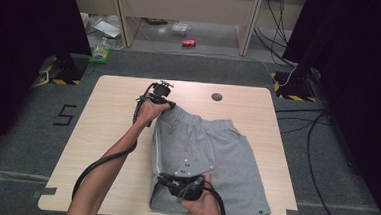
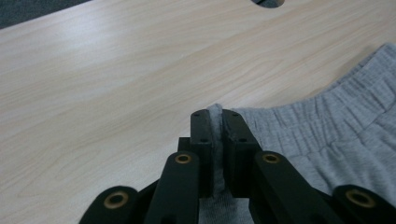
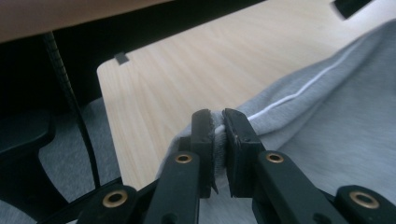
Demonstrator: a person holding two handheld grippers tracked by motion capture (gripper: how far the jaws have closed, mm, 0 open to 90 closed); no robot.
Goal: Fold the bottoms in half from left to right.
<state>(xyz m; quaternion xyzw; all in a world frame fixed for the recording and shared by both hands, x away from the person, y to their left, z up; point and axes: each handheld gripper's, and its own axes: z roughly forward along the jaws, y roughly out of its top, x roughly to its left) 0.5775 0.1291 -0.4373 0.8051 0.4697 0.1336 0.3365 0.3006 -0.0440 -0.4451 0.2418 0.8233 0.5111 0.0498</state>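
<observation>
Meanwhile, 2 black two-jaw grippers, left (image 2: 215,122) and right (image 3: 216,122), clench soft grey fleece shorts (image 1: 210,154); thin bites on the fabric's edge may slip under tension.

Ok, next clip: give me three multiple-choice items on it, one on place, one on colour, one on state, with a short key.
1. Where do the shorts lie on the table?
A. right half
B. far left corner
C. hanging off the far edge

2. What colour are the shorts?
A. blue
B. grey
C. red

3. How does the left gripper stand?
A. wide open above the table
B. shut on nothing
C. shut on the shorts

Key: 1 A, in the high view the cloth covers the right half, bare wood to the left. 2 B, grey cloth with a thin white stripe along one side. 3 C, the left gripper view shows grey cloth pinched between the jaws at the waistband; the right gripper pinches the near corner likewise.
</observation>
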